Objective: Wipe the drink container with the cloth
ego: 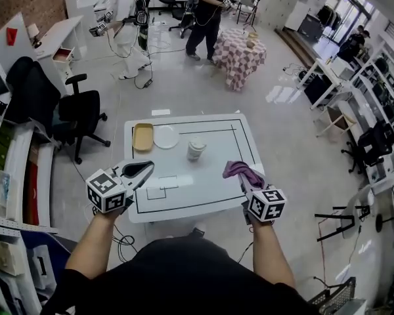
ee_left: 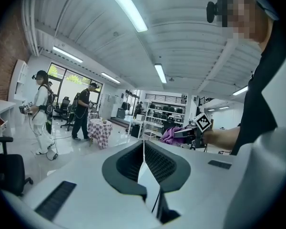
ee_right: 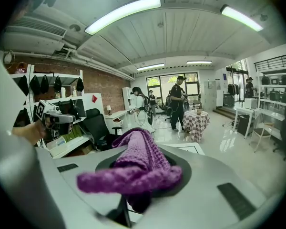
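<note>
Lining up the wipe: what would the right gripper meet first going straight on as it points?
Nothing near, seemingly: right gripper aims over the table; its cloth could hide the cup.

A tan tray [ego: 143, 137] and a white plate [ego: 165, 137] are lying side by side on the white table [ego: 207, 188]; a black chair [ego: 82, 113] is standing nearby.

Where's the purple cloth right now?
Head view, right side: the purple cloth is clamped in the right gripper, over the white table, right of the cup.
</note>
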The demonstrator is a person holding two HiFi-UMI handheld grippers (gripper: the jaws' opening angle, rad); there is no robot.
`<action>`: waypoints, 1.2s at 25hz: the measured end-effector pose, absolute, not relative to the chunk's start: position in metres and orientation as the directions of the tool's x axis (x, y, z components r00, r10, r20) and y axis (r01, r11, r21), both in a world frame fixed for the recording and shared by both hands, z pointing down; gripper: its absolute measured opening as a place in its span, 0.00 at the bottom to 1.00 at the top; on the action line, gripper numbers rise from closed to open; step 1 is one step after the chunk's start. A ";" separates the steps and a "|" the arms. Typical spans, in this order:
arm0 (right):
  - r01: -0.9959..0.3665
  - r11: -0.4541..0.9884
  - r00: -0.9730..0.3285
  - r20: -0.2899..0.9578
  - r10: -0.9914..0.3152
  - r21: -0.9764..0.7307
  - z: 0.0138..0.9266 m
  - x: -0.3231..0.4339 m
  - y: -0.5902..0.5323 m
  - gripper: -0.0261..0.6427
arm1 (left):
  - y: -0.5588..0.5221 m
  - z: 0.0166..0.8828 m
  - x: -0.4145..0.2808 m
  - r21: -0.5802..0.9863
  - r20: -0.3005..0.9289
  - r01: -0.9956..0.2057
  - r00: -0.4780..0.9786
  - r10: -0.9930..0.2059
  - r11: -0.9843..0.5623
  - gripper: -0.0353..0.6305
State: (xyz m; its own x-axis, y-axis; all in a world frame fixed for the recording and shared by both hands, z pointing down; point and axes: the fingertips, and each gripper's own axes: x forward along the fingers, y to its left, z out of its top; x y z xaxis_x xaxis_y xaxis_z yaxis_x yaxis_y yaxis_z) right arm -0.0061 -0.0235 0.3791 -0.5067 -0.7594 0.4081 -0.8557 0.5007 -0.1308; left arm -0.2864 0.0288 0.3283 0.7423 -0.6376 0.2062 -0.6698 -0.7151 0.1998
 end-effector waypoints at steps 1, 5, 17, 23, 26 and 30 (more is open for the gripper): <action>-0.855 0.501 -0.507 0.411 -0.758 -0.132 0.381 -0.006 -0.029 0.16 | 0.022 0.331 -0.285 0.203 0.210 -0.669 0.743 -0.635 -0.715 0.09; -0.853 0.501 -0.511 0.425 -0.748 -0.144 0.396 -0.003 -0.053 0.16 | -0.002 0.342 -0.277 0.197 0.227 -0.665 0.746 -0.626 -0.720 0.09; -0.814 0.556 -0.569 0.419 -0.708 -0.166 0.410 0.000 -0.173 0.16 | -0.098 0.354 -0.271 0.175 0.274 -0.725 0.686 -0.674 -0.667 0.09; -0.797 0.578 -0.588 0.441 -0.678 -0.176 0.426 0.003 -0.225 0.16 | -0.147 0.365 -0.264 0.186 0.280 -0.746 0.664 -0.693 -0.640 0.09; -0.789 0.587 -0.596 0.455 -0.662 -0.180 0.436 0.002 -0.244 0.16 | -0.164 0.376 -0.260 0.203 0.290 -0.748 0.662 -0.691 -0.632 0.09; -0.779 0.598 -0.605 0.476 -0.639 -0.187 0.448 -0.002 -0.265 0.16 | -0.185 0.391 -0.259 0.212 0.309 -0.752 0.658 -0.687 -0.624 0.09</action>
